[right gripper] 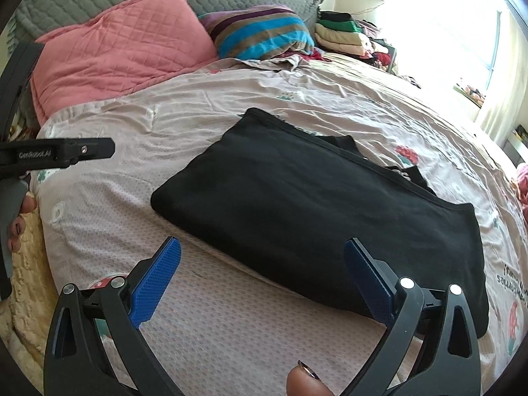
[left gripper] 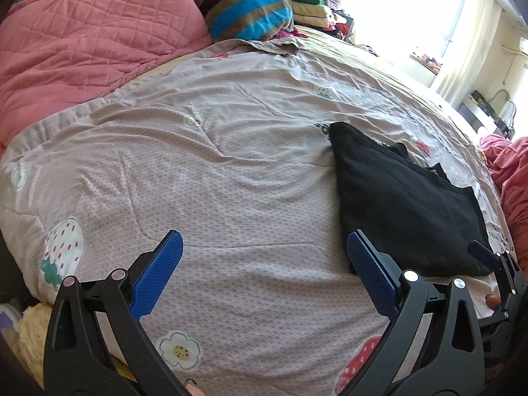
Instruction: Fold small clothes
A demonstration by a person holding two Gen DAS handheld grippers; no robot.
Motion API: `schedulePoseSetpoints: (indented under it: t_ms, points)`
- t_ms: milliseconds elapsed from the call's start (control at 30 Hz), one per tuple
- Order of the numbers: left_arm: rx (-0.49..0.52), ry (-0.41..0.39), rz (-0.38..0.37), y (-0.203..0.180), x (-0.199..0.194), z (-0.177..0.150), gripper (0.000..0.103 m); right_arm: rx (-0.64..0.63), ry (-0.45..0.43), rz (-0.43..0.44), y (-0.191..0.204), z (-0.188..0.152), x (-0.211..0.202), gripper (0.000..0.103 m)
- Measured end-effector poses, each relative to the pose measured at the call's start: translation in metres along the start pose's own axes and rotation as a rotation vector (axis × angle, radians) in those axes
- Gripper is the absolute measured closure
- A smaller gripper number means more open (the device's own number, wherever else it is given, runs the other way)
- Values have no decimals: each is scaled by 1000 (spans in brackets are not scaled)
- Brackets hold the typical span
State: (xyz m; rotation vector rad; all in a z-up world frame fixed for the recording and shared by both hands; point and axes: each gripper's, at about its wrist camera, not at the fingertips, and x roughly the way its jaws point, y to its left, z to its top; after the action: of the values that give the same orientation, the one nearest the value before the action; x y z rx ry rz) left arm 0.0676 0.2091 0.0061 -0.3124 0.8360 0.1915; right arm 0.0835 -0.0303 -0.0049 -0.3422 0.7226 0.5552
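A black garment [right gripper: 313, 211] lies folded flat on the bed's pink patterned sheet [right gripper: 231, 323]; it also shows in the left wrist view [left gripper: 406, 198] at the right. My left gripper [left gripper: 264, 244] is open and empty above bare sheet, its right finger just left of the garment's near corner. My right gripper [right gripper: 262, 247] is open and empty, hovering at the garment's near edge, with its right finger over the cloth. The right gripper's tip [left gripper: 485, 254] shows at the far right of the left wrist view. The left gripper's body [right gripper: 66, 151] shows at the left of the right wrist view.
A pink quilted pillow [right gripper: 115, 52] and a striped pillow [right gripper: 264, 33] lie at the head of the bed. A stack of folded clothes [right gripper: 343, 33] sits at the back right near a bright window. A pink blanket [left gripper: 511, 178] lies at the right edge.
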Motion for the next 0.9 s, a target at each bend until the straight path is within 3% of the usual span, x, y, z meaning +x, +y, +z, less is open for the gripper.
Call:
schedulePoseSetpoints:
  t_ms: [167,500,900]
  points:
    - [-7,13,9,3,8,2,10,-45,21,-13,12,1,15,5]
    - [11,44,2,-3,30,11,10,-120,97,-131,23,3,58,5]
    - [0,77,-19,-13,59,28,10,-163,89,-161,28,21,84,4]
